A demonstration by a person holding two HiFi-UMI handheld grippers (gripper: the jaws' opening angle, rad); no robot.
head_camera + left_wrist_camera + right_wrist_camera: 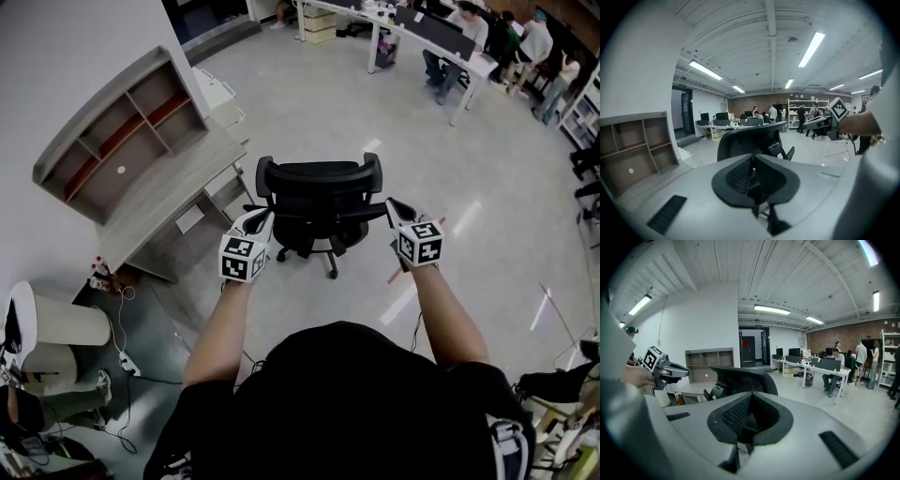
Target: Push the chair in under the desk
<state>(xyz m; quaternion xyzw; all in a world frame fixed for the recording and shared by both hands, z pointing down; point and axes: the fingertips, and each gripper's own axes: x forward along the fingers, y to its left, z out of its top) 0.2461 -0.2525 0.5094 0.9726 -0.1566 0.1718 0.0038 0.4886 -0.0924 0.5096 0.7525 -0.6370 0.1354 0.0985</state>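
Evidently both tools are set up as pushers: the left gripper point(261, 219) and the right gripper point(394, 207) each have jaws closed on nothing, flanking the back of the chair point(319, 192). The chair stands on open floor near the desk point(164, 202), not under it. No writing is readable; the 2 cubes carry only square markers.

Black mesh chair point(319, 180), grey desk point(167, 199), pale grey floor point(328, 98).

Person wears black short-sleeved top point(352, 398). Grey left gripper point(265, 217), grey right gripper point(391, 202); white cube point(243, 258) with black square markers on each.
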